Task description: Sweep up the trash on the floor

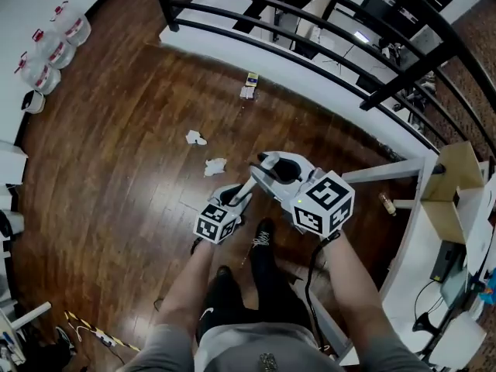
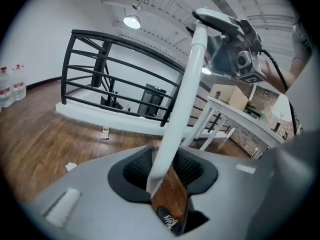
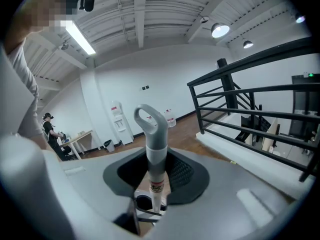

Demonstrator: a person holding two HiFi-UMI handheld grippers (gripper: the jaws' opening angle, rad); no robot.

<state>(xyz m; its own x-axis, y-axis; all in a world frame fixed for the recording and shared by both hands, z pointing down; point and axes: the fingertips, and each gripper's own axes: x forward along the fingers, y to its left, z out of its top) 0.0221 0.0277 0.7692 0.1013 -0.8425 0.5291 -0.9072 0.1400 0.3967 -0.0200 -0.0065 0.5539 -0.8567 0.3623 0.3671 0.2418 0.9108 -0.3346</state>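
In the head view my left gripper (image 1: 235, 201) is shut low on a white broom pole (image 1: 246, 183). In the left gripper view that pole (image 2: 181, 104) rises to the right between the pads of my left gripper (image 2: 165, 184), up to the right gripper (image 2: 235, 54). My right gripper (image 1: 273, 169) is shut near the pole's top. The grey loop handle (image 3: 151, 121) stands upright above its jaws in the right gripper view. The broom's head is hidden. Crumpled white paper (image 1: 215, 166) and a second scrap (image 1: 195, 137) lie on the wood floor just ahead. A small packet (image 1: 249, 86) lies farther off.
A black railing (image 1: 310, 33) on a white ledge runs across the far side. Water bottles (image 1: 46, 49) stand at the far left. At the right are a white table (image 1: 415, 208) with a cardboard box (image 1: 453, 169) and a bottle (image 1: 387, 203) on the floor. My shoes (image 1: 262, 239) are below the grippers.
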